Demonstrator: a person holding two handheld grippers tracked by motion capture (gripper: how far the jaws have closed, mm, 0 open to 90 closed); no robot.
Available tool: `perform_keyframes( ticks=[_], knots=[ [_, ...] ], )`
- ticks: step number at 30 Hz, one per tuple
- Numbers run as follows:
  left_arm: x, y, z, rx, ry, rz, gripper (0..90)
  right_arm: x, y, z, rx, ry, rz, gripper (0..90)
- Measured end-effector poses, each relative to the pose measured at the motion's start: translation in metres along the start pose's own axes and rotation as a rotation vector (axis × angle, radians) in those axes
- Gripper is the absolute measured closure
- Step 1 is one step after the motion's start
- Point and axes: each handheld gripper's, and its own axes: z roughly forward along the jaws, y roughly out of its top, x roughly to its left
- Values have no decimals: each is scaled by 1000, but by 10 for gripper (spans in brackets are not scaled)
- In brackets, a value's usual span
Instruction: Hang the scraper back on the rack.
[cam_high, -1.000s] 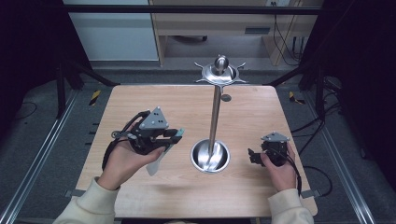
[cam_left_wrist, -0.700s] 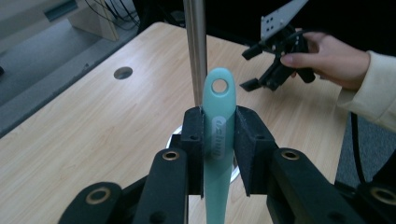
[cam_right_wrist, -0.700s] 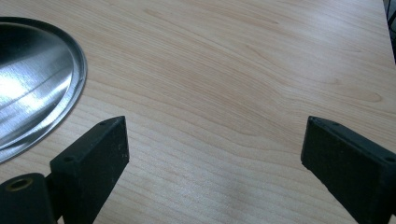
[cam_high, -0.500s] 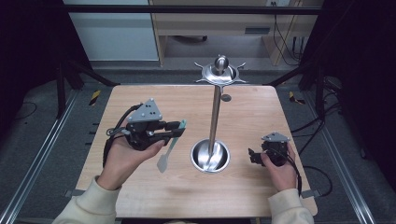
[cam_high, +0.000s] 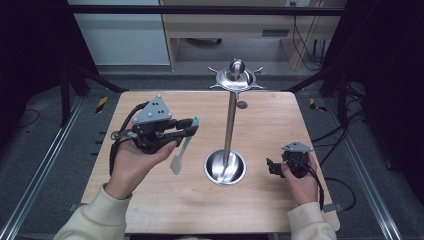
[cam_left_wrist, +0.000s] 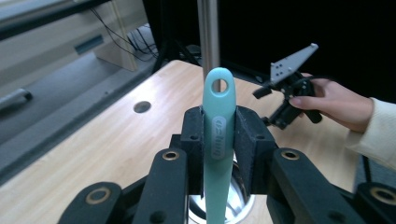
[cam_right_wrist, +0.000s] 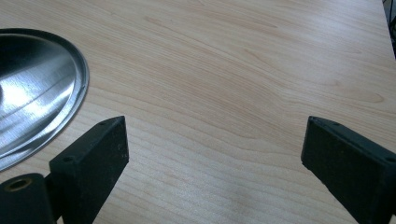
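The left gripper clamped a teal spatula left of the steel stand; the right gripper gaped wide over the table.

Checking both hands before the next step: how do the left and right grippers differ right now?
The left gripper is shut on a teal spatula; the right gripper stands open with nothing between its jaws. In the high view the left is lifted off the wooden table, the right sits low by the table's right edge. Both have black jaws.
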Motion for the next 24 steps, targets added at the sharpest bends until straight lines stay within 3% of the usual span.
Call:
perform_keyframes(
  ticks=[10,24],
  knots=[
    [-3,20,2,-59,22,7,742,-1,0,-1,-3,0,5,78],
    [0,33,-3,-157,20,-36,742,-1,0,-1,-13,4,-2,85]
  ],
)
